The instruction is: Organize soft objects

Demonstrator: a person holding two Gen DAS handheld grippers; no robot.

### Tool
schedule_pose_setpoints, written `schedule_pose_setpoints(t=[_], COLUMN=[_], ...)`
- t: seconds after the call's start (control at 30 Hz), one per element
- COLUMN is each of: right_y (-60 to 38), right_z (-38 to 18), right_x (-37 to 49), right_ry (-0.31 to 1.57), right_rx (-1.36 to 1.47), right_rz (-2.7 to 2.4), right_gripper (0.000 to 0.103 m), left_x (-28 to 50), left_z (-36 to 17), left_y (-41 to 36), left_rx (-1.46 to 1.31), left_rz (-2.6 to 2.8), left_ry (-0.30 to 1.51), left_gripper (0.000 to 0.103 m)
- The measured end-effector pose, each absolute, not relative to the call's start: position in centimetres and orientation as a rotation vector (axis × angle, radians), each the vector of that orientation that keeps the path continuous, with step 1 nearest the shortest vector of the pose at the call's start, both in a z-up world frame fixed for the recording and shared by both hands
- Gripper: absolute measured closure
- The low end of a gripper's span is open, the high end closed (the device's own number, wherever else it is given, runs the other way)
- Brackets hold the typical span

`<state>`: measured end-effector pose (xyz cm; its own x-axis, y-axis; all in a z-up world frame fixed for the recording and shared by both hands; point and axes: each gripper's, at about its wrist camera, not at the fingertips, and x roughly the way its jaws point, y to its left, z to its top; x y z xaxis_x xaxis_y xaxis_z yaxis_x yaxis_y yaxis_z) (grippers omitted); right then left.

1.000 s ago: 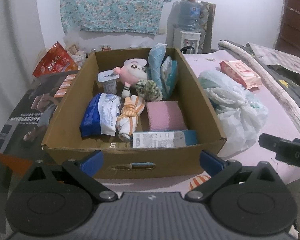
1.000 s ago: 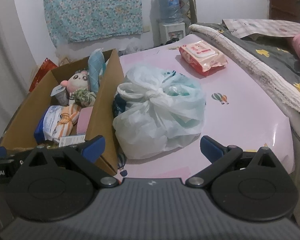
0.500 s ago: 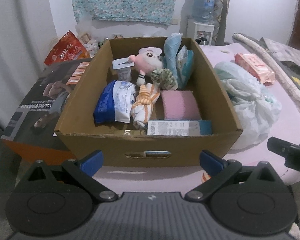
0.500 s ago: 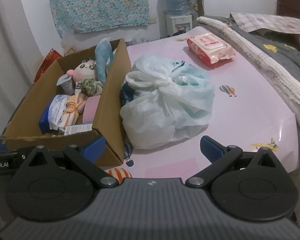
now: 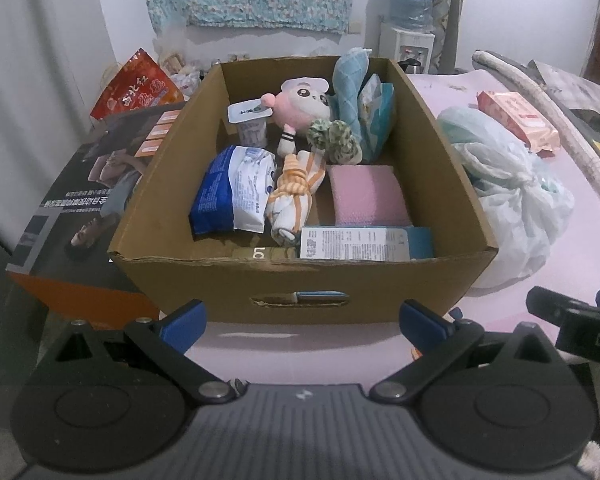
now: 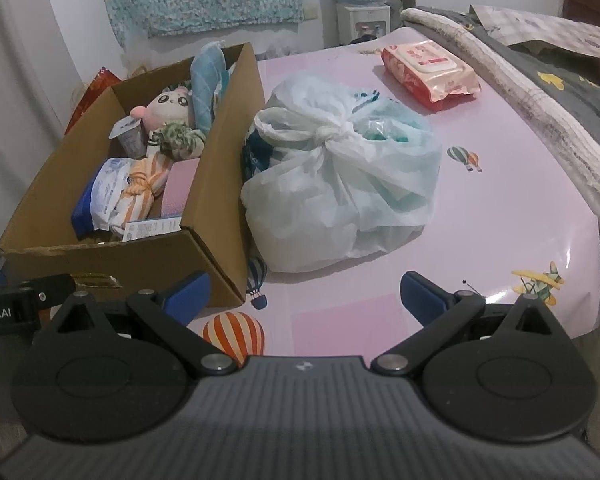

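the left gripper [image 5: 302, 322] hangs in front of the cardboard box [image 5: 300, 280], its blue-tipped fingers [image 5: 182, 320] spread wide with nothing between them. the right gripper [image 6: 304, 300] is likewise spread apart and empty, held low over the pink table [image 6: 520, 200] just short of the knotted white plastic bag [image 6: 340, 188].

the box stands on the table's left part and holds the soft things. at the back a pink plush doll [image 5: 300, 102] leans beside a sealed white cup [image 5: 250, 122], with a rolled light-blue towel [image 5: 352, 88] standing upright against the right wall next to a teal packet [image 5: 376, 116]. a green-and-cream scrunchie [image 5: 334, 140] lies just in front of the doll. nearer the front, a blue-and-white pack [image 5: 232, 192] sits on the left, touching an orange-striped knotted cloth [image 5: 296, 192] in the middle, and a folded pink cloth [image 5: 366, 196] lies on the right. a flat carton with a printed label [image 5: 364, 244] leans along the inside of the front wall.

the plastic bag rests against the box's right side (something teal shows through it). farther back on the table, well apart from the bag, lies a red pack of wet wipes [image 6: 428, 68]. a dark printed carton [image 5: 80, 200] sits to the left of the box, with a red snack bag [image 5: 134, 88] behind it.
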<state>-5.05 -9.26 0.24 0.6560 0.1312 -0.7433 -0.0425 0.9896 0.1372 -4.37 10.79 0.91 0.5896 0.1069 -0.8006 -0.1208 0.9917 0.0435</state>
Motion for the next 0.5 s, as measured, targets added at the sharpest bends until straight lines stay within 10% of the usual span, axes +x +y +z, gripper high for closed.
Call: schedule_pose_setpoints(t=[0.5], right_y=[-9.24], right_z=[0.11], right_x=[-4.71], right_ry=[0.859], right_rx=[0.105], right_rz=[0.102], right_gripper=[0.001], left_x=[-3.94], left_z=[0.12], left_y=[10.84], left_rx=[-0.011], left_rz=[0.145], left_ry=[0.974], left_gripper=[0.000])
